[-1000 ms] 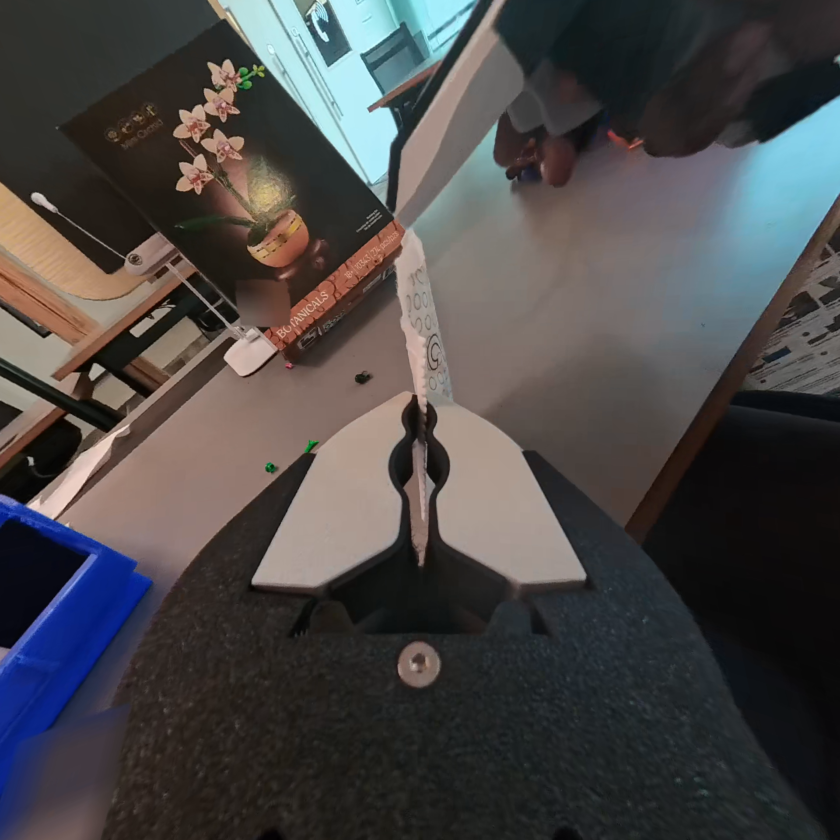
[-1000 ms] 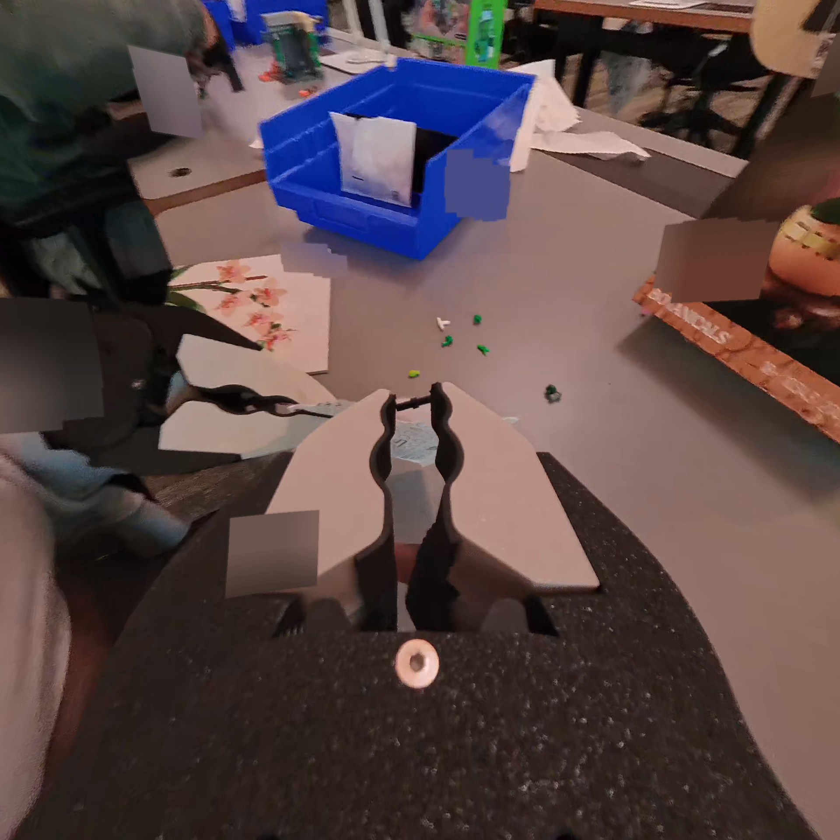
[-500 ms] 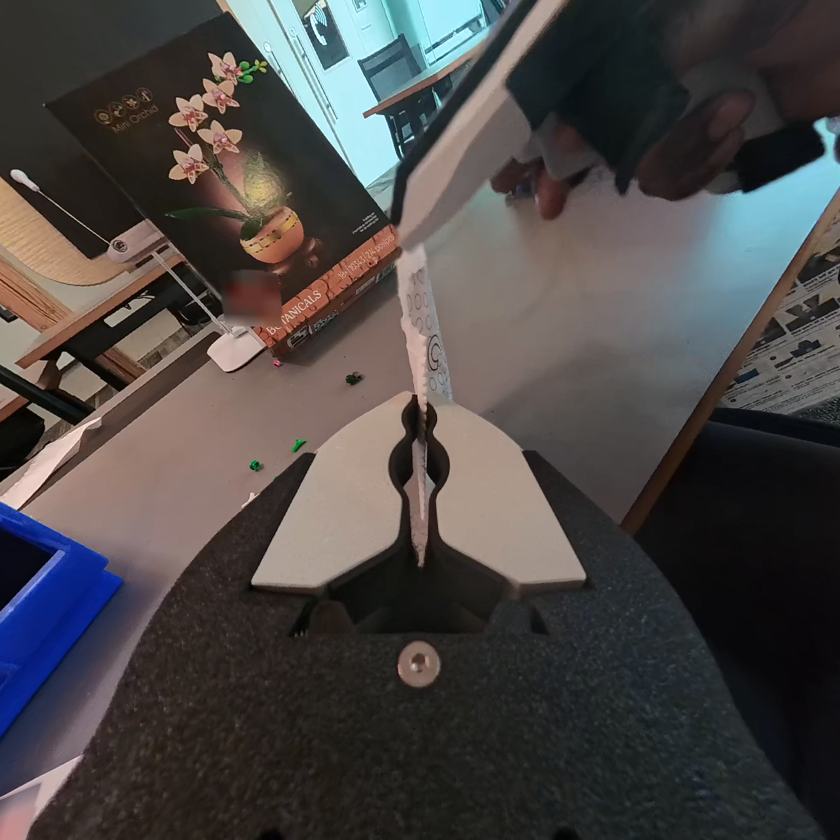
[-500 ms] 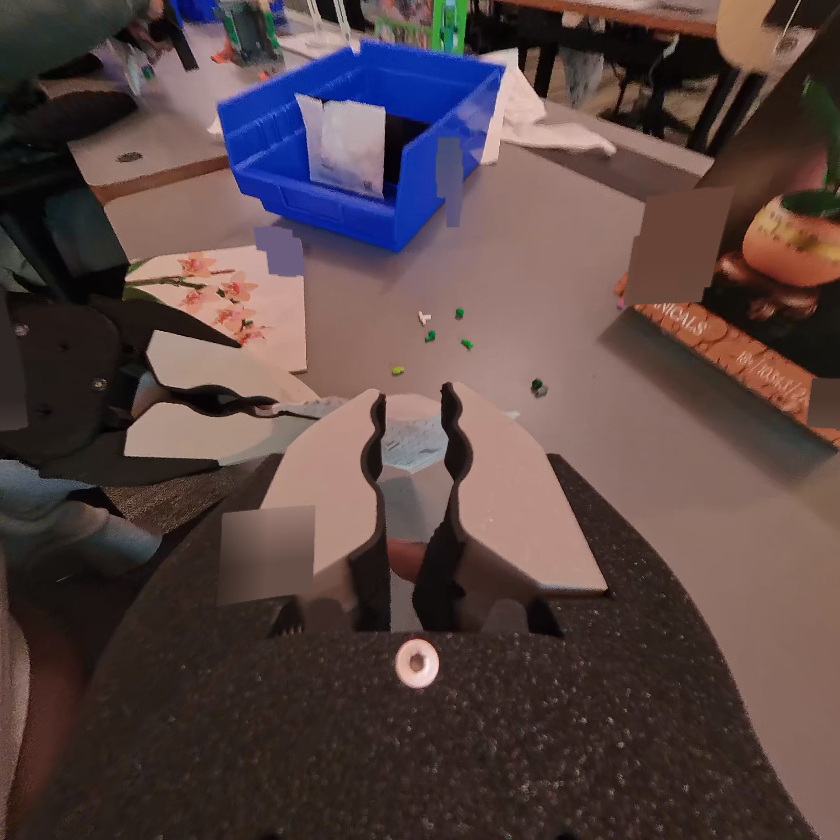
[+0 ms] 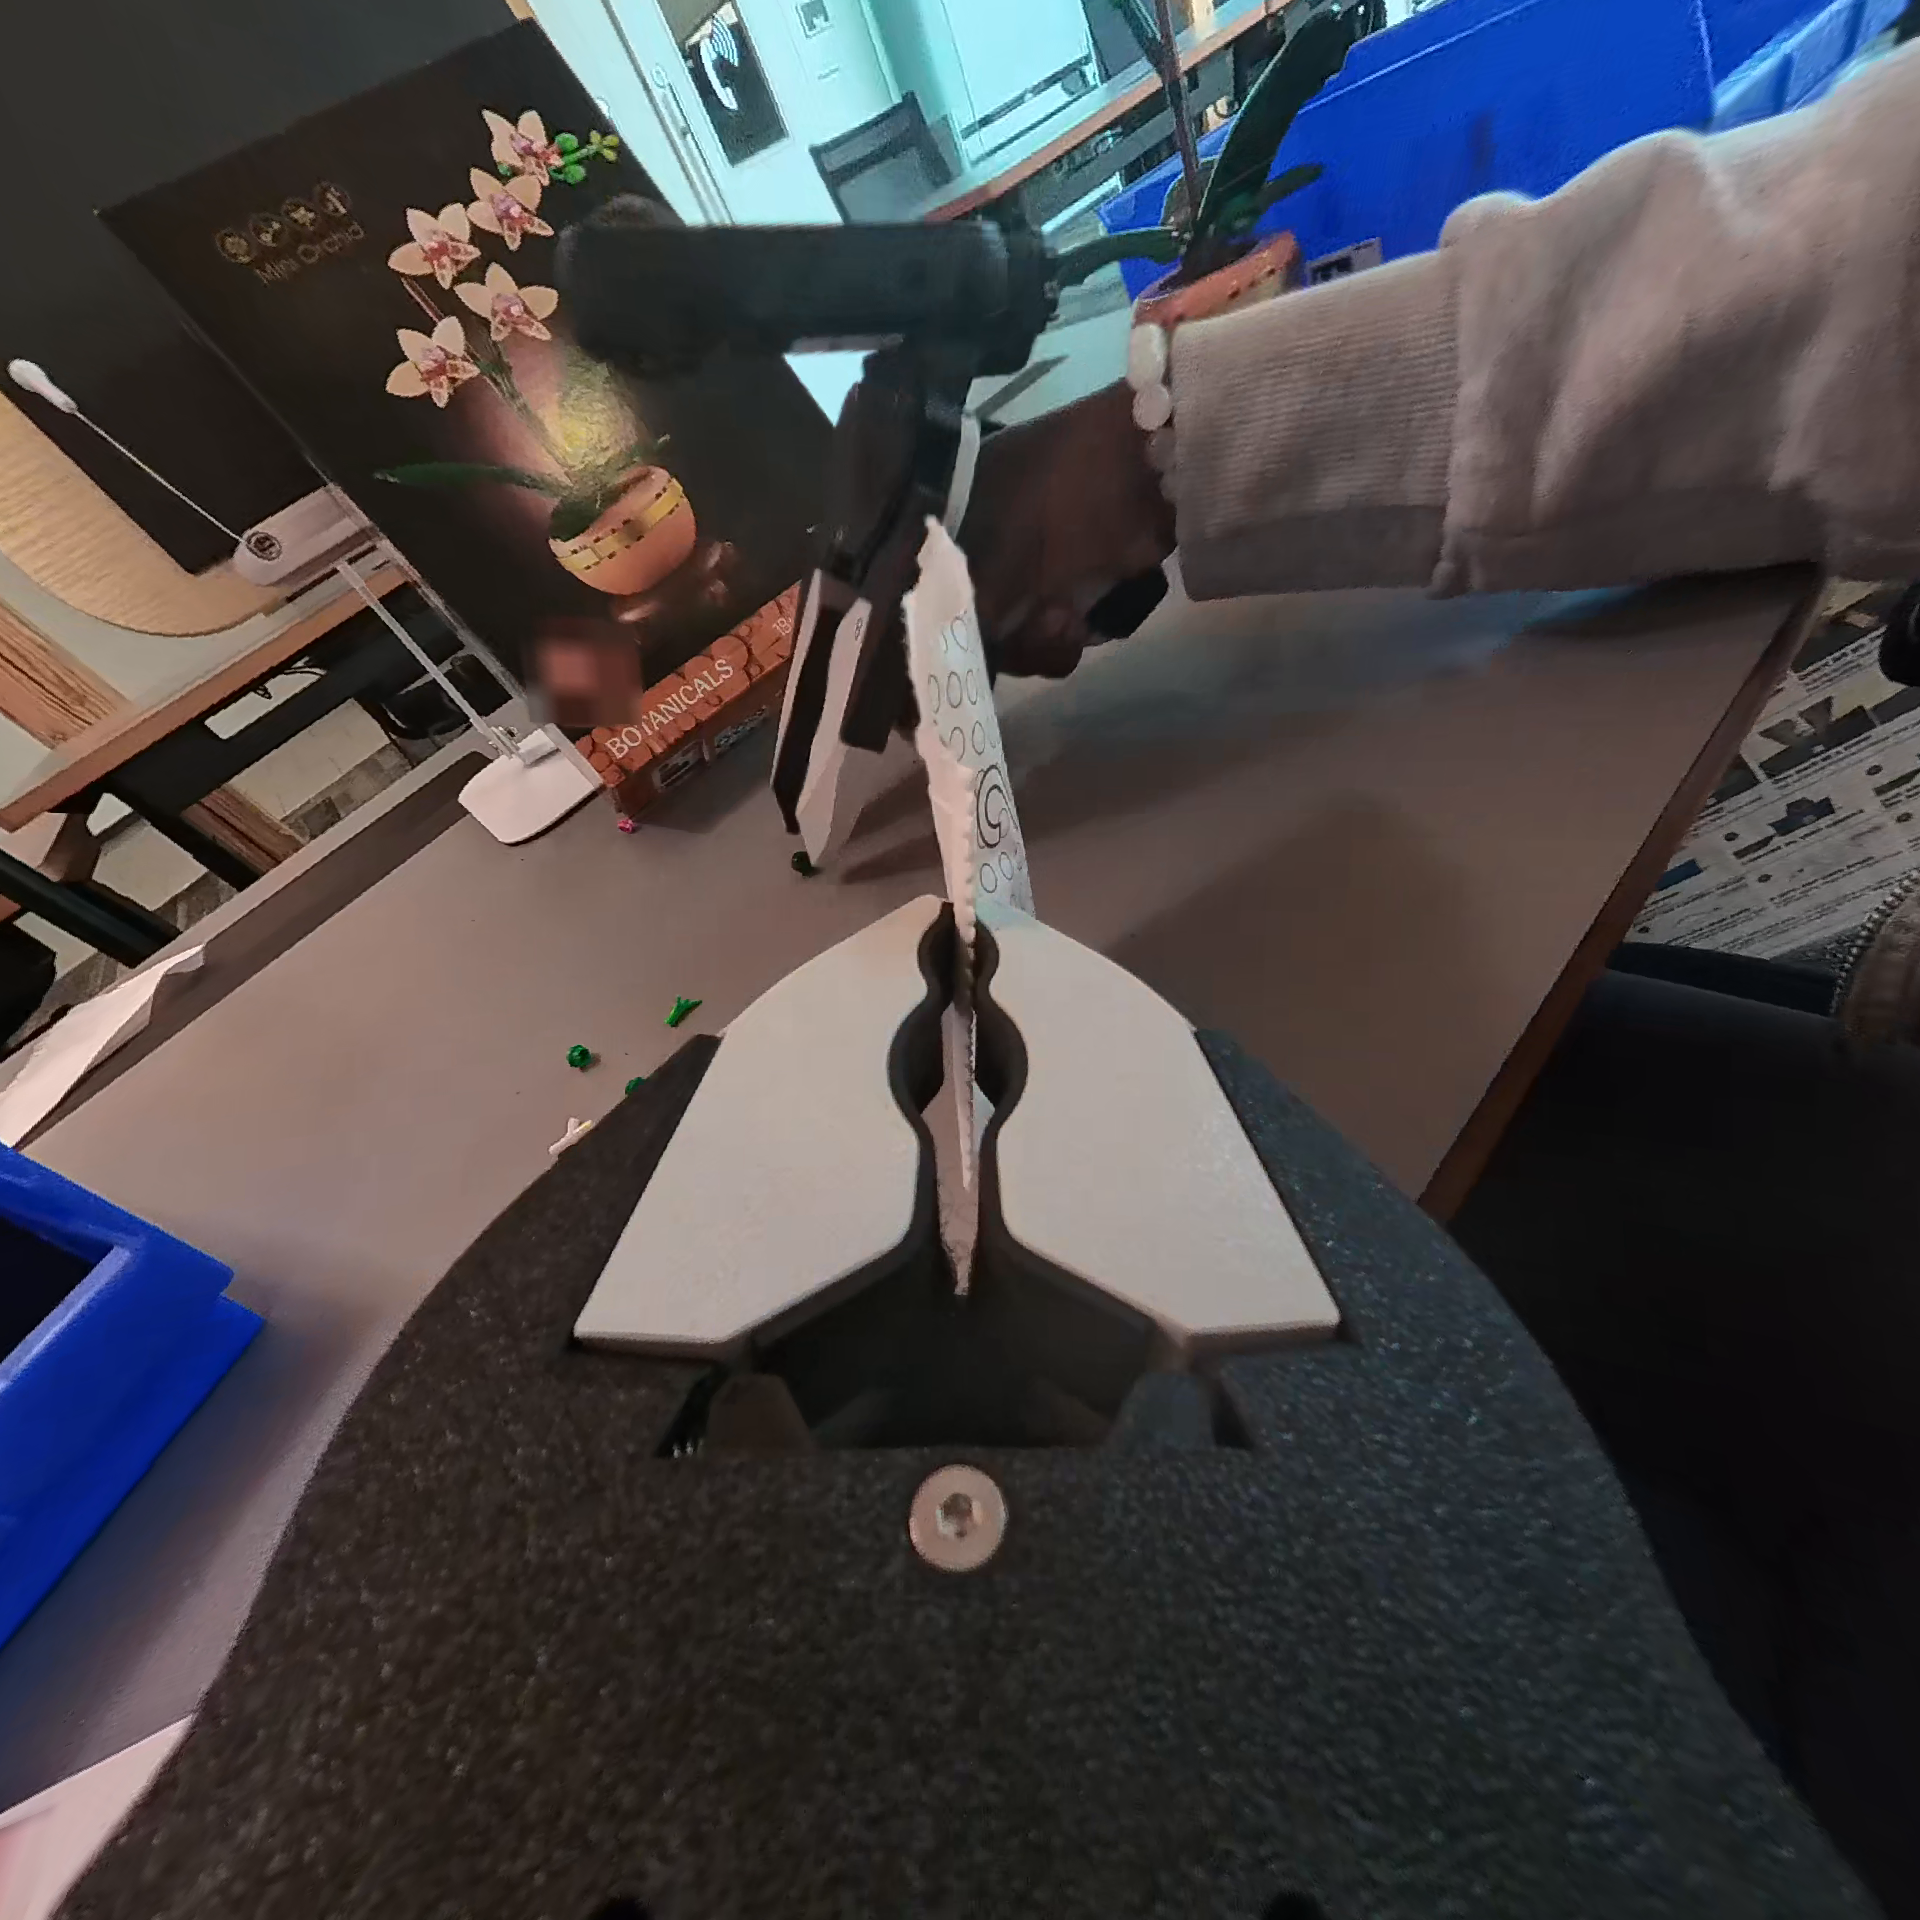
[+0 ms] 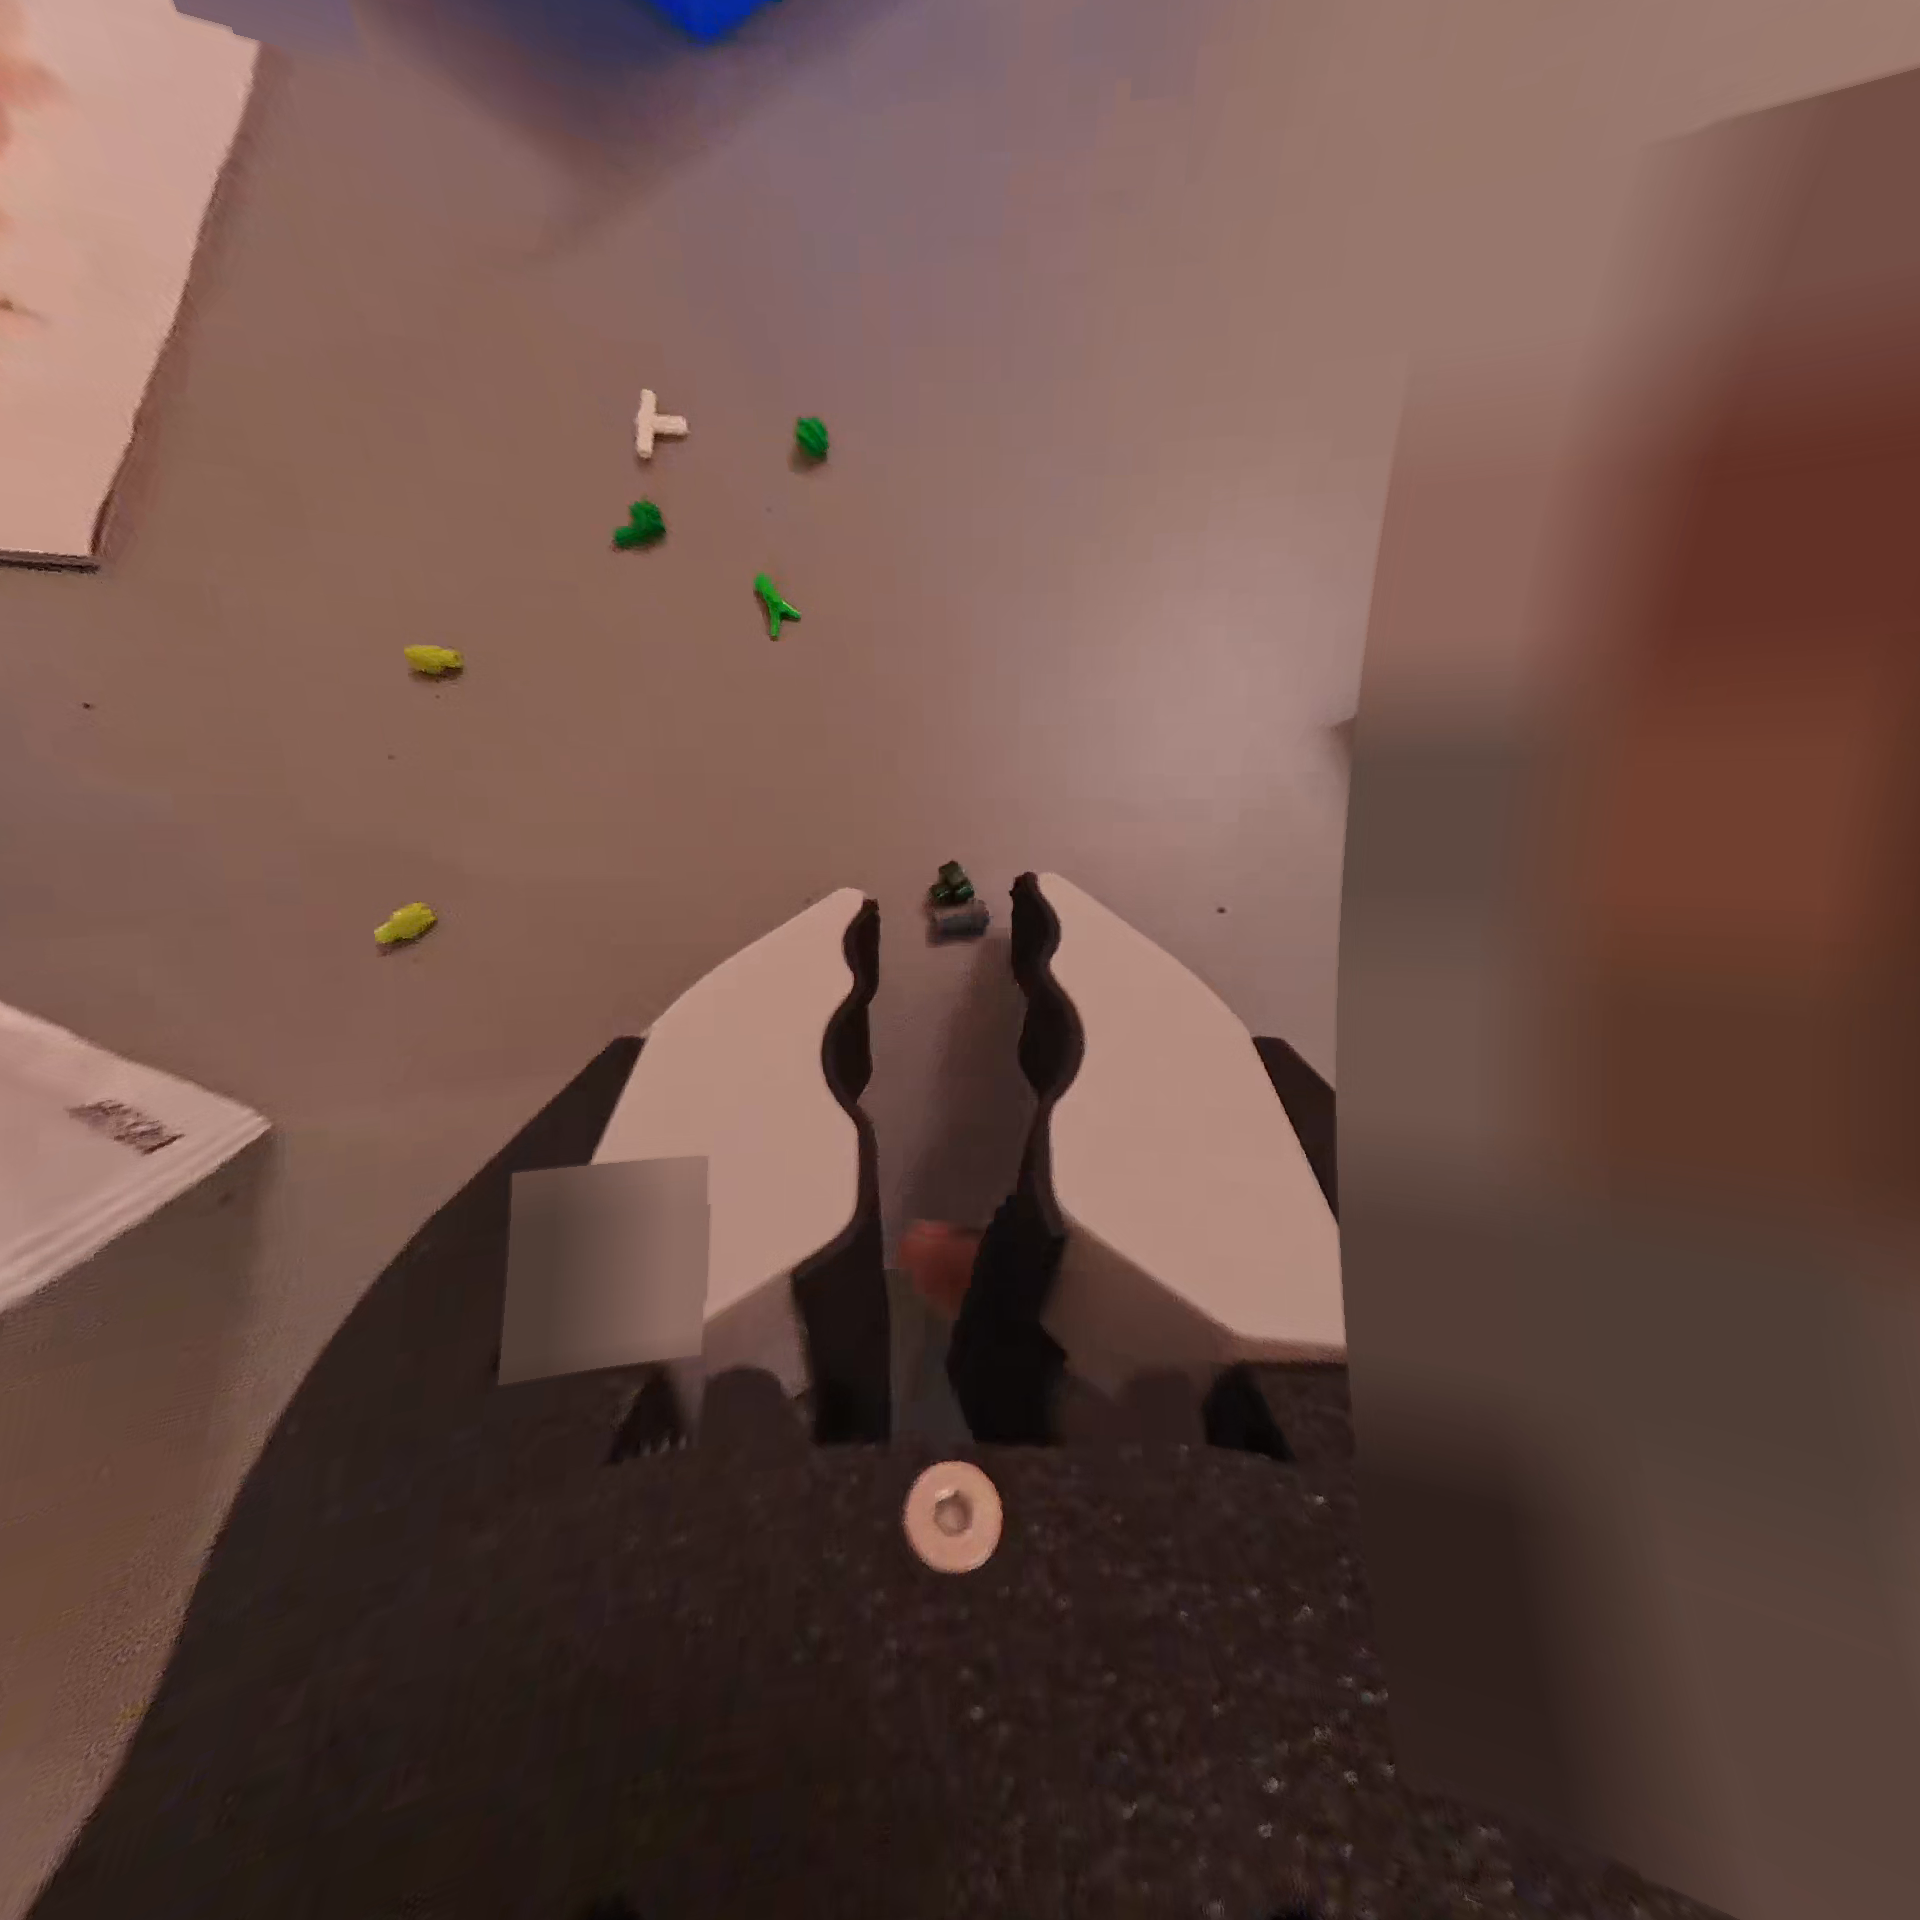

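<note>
My left gripper [image 5: 966, 920] is shut on a white paper packet [image 5: 961, 727] with a serrated edge and circle prints, held upright above the grey table [image 5: 1299, 790]. My right gripper [image 6: 945, 894] is open and points down at the table. A small dark green piece [image 6: 954, 883] and a small grey piece [image 6: 961, 921] lie between its fingertips. In the left wrist view the right gripper [image 5: 821, 831] stands tip-down just past the packet, held by a hand in a pale sleeve [image 5: 1455, 395], with the dark piece [image 5: 800, 860] at its tips.
Several small loose pieces lie on the table: a white T-shaped one [image 6: 655, 424], green ones [image 6: 639, 525] and yellow-green ones [image 6: 431, 659]. A dark box with an orchid picture [image 5: 499, 416] stands behind. A blue bin [image 5: 94, 1392] is at left. A booklet [image 6: 83, 260] lies nearby.
My right gripper has left the packet, opened wider and swung down to the table over the dark green piece. My left gripper still holds the packet.
</note>
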The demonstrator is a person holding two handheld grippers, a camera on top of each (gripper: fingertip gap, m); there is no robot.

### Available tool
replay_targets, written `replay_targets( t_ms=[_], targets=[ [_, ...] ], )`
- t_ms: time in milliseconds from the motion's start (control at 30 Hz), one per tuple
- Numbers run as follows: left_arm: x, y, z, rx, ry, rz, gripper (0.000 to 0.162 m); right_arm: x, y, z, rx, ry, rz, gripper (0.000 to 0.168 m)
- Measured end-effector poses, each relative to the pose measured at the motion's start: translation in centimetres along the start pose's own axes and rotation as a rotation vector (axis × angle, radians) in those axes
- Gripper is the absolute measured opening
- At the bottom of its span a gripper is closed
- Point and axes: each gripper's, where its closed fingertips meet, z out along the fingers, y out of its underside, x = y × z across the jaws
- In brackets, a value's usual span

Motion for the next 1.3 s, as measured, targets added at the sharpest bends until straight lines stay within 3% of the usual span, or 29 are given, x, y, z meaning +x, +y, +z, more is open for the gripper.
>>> replay_targets(
  t_ms=[133, 233, 400, 567, 700, 867, 1300],
  targets=[
    [0.0, 0.0, -0.1, 0.006, 0.005, -0.007, 0.0, 0.3, 0.1, 1.0, -0.021, -0.019, -0.005, 0.02],
    [-0.1, 0.0, -0.1, 0.006, 0.006, -0.009, 0.0, 0.3, 0.0, 1.1, -0.019, -0.048, 0.016, 0.008],
    [-0.2, 0.1, -0.1, 0.0, -0.001, -0.016, 0.0, 0.3, 0.0, 0.9, 0.004, -0.057, 0.026, 0.007],
    [-0.6, 0.4, -0.1, -0.019, -0.019, -0.034, 0.0, -1.4, -3.3, -4.4, 0.183, -0.068, 0.087, 0.007],
    [-0.6, 0.6, 0.0, -0.029, -0.024, -0.027, 0.0, -6.9, -6.0, -9.5, 0.324, -0.137, 0.033, 0.007],
    [-0.5, 0.5, 0.0, -0.03, -0.023, -0.025, 0.0, -11.4, -4.9, -10.1, 0.259, -0.131, -0.072, 0.007],
    [-0.6, 0.5, 0.1, -0.029, -0.02, -0.034, 0.0, -11.3, -3.8, -10.1, 0.221, -0.1, -0.103, 0.016]
  ],
)
